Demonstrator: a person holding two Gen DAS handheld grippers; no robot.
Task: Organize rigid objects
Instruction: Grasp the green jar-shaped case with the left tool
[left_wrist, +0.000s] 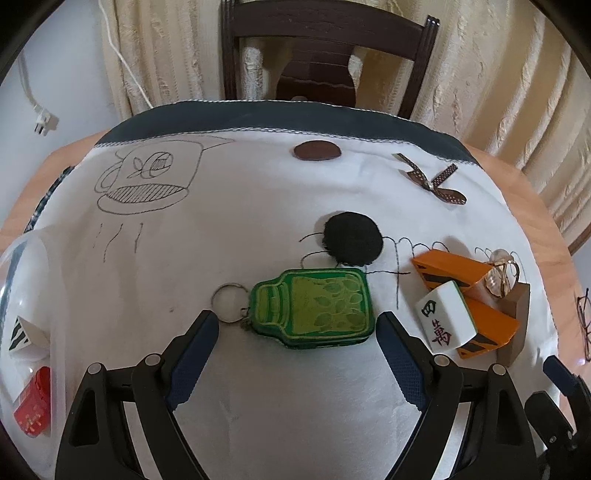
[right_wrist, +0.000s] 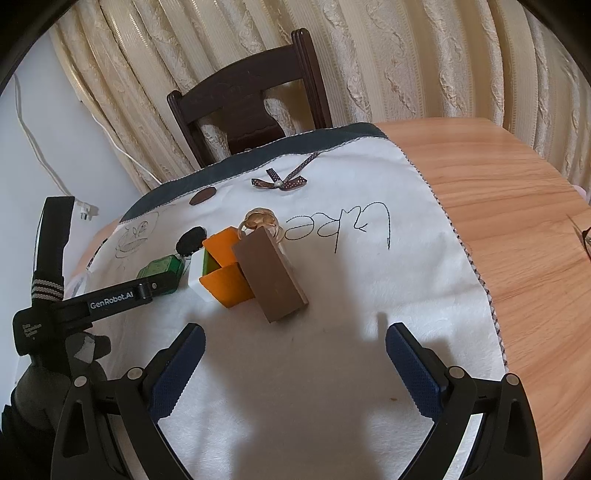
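On the left wrist view I see my left gripper (left_wrist: 297, 332) with its 2 jaws spread wide and holding nothing, just short of the green jar-shaped keychain (left_wrist: 314, 308), which lies flat on the white cloth (left_wrist: 229, 229) with its metal ring (left_wrist: 229, 302) on its left side. Right of the keychain a white mahjong tile (left_wrist: 445, 315) leans against an orange block (left_wrist: 469, 295), and past that block sit a gold ring (left_wrist: 502, 275) and a brown block (left_wrist: 519, 317). Far left of the keychain, a clear container (left_wrist: 22, 295) holds a red piece (left_wrist: 33, 402) and a striped piece (left_wrist: 20, 332). On the right wrist view my right gripper (right_wrist: 293, 350) also has its 2 jaws spread apart and empty, over bare cloth (right_wrist: 332, 350) below the brown block (right_wrist: 271, 275), which tilts against the orange block (right_wrist: 225, 273). The mahjong tile (right_wrist: 195, 277) touches the orange block's left side, the keychain (right_wrist: 159, 271) lies further left, partly hidden by the left gripper's body, and the gold ring (right_wrist: 260, 221) sits just behind the brown block.
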